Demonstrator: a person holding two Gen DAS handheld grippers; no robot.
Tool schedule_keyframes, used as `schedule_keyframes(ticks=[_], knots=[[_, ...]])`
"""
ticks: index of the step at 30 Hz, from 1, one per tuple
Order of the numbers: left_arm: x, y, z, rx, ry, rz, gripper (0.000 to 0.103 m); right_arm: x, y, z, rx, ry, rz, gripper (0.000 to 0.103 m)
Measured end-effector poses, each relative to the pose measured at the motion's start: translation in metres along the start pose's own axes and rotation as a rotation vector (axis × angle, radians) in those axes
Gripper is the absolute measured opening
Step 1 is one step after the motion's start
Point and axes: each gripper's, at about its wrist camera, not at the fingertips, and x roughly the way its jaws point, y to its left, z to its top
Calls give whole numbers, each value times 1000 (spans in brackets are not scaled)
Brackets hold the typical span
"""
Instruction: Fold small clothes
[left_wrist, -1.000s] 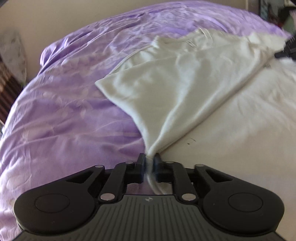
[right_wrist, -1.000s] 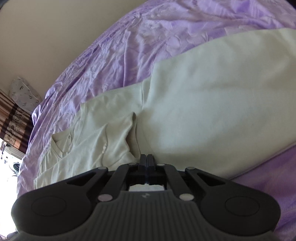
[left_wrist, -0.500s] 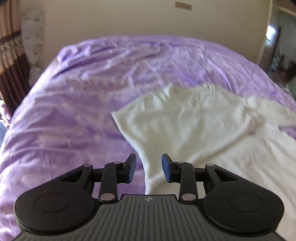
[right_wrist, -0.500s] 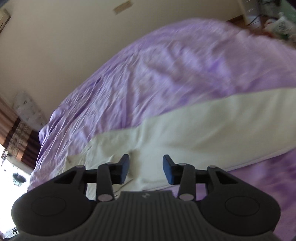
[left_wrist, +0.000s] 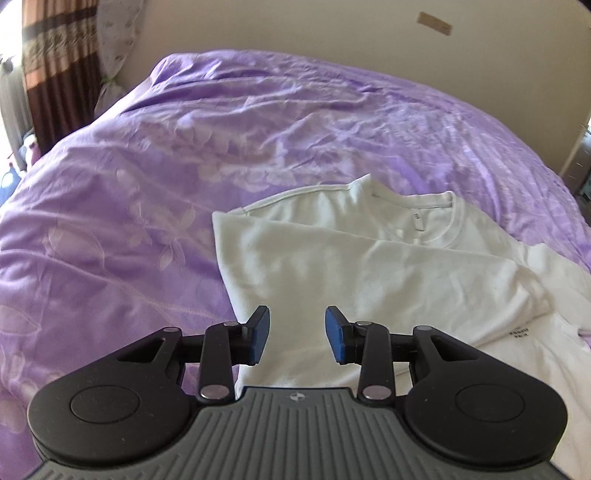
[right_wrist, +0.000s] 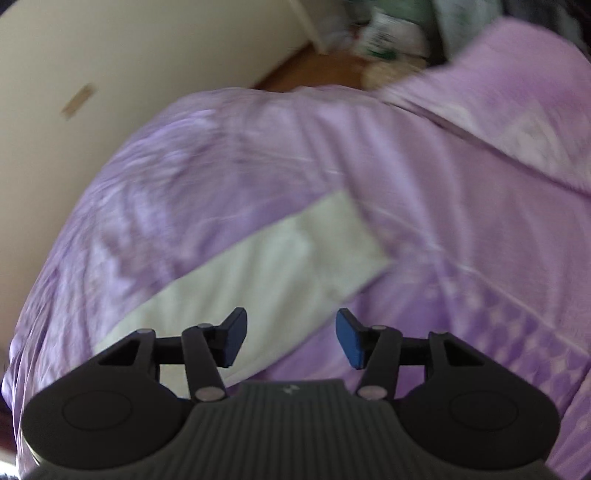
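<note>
Shirt, white, lies on the purple bed, with one side already laid over the body so that a straight folded edge runs down its left in the left wrist view; the neckline sits at the far end and a small printed mark shows near the right. Left gripper hangs just above the near part of the folded edge, fingers parted about halfway with only air between them; cloth is seen through the gap but is not pinched. Right gripper is in a blurred picture over the far end of the shirt, which appears there as a long pale strip across the bed; its fingers are opening and nothing is between them. Judgement: the step in hand is the release after one side fold, with both grippers free of the cloth and the garment not yet folded to a compact shape. The next move would call for a fresh hold, probably on the unfolded side or on one end of the strip, with the fingers brought low enough to catch both layers at an edge rather than the top layer alone. The blur prevents any reading of which edge the right gripper is nearest.
</note>
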Motion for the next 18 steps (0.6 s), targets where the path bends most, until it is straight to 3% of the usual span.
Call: schedule_keyframes(ticks=[3, 6, 9, 10, 14, 18], knots=[[11, -2, -1, 1, 24, 37, 42, 25, -28, 10, 78, -16, -41, 49], [20, -4, -2, -2, 43, 56, 42, 46, -49, 17, 154, -33, -42, 37], [28, -5, -1, -9, 60, 64, 42, 58, -55, 24, 177, -66, -33, 19], [29, -4, -1, -10, 63, 65, 42, 59, -54, 27, 169, -76, -35, 6], [25, -2, -2, -6, 52, 63, 42, 45, -30, 34, 83, -121, -43, 2], [16, 6, -1, -33, 42, 43, 42, 6, 26, 40, -40, -169, 28, 2]])
